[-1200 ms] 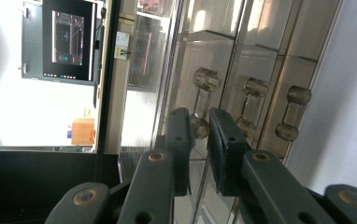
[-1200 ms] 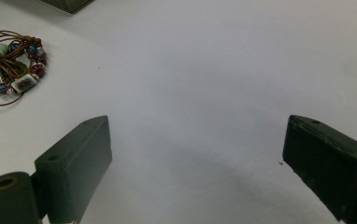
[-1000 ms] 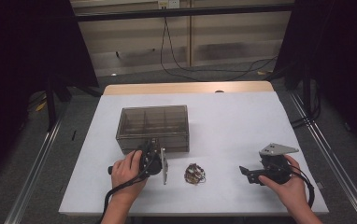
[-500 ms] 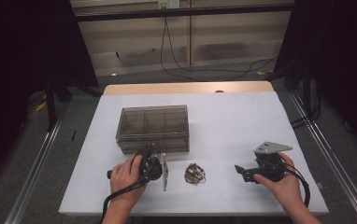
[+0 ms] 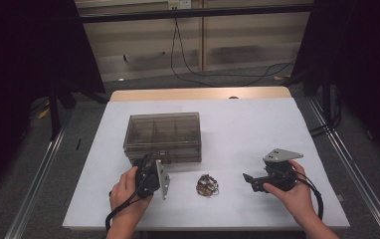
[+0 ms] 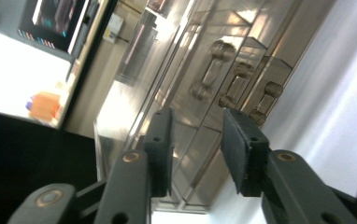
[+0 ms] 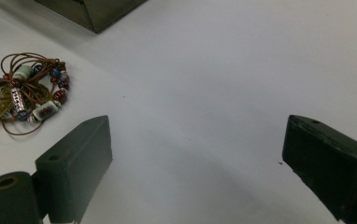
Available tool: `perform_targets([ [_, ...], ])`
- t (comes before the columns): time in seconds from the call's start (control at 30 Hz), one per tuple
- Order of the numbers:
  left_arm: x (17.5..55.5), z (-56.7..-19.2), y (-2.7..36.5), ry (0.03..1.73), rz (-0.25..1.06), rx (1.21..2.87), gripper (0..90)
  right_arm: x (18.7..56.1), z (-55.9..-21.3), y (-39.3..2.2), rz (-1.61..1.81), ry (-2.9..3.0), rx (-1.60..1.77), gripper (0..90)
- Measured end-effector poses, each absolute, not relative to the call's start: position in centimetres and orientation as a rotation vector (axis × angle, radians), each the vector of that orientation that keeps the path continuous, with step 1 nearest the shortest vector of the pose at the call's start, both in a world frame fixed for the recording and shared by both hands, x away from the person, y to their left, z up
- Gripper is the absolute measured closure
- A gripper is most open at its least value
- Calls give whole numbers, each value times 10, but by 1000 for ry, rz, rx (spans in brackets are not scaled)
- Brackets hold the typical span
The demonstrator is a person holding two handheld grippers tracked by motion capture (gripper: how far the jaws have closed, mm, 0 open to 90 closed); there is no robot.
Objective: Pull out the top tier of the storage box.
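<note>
A smoky see-through compartment box (image 5: 163,134) stands lid-down on the white table (image 5: 257,124). My left gripper (image 5: 145,160) lies on its side against the box's front edge, pointing at it. In the left gripper view my left gripper (image 6: 197,121) has just been opening its jaws; they stand apart, with the box's front and latches (image 6: 235,77) showing through the gap and nothing pressed by the pads. A bundle of beaded cord jewellery (image 5: 207,185) lies between the hands. My right gripper (image 5: 247,178) rests open to its right, and in its own view my right gripper (image 7: 197,140) holds nothing, with the jewellery (image 7: 24,93) at far left.
Bare white tabletop lies to the right of the box and behind the right hand. The table's wooden far edge (image 5: 198,93) borders a floor with black cables (image 5: 188,64). Metal rails (image 5: 39,174) run along both sides.
The left hand has slid a little toward the table's front edge. The right gripper has edged slightly left toward the jewellery.
</note>
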State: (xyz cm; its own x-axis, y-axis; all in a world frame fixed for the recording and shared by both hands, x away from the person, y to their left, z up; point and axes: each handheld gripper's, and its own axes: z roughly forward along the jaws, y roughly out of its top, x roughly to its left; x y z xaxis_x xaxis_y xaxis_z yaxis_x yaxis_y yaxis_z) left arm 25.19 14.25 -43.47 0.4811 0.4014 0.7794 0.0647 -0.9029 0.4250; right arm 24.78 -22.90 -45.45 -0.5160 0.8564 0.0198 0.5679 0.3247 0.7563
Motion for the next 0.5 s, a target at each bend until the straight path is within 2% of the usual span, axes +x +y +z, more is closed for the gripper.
perform_targets([
  [0.07,252,-433,148,450,1354,2356,623,248,-454,-227,1035,2204,1250,83],
  [0.1,253,-434,152,534,1282,2308,617,249,-453,-226,1041,2202,1245,83],
  [0.33,258,-435,165,728,1119,2214,524,252,-453,-220,1074,2190,1262,89],
  [0.5,260,-433,175,847,1024,2146,500,254,-453,-219,1091,2178,1280,96],
])
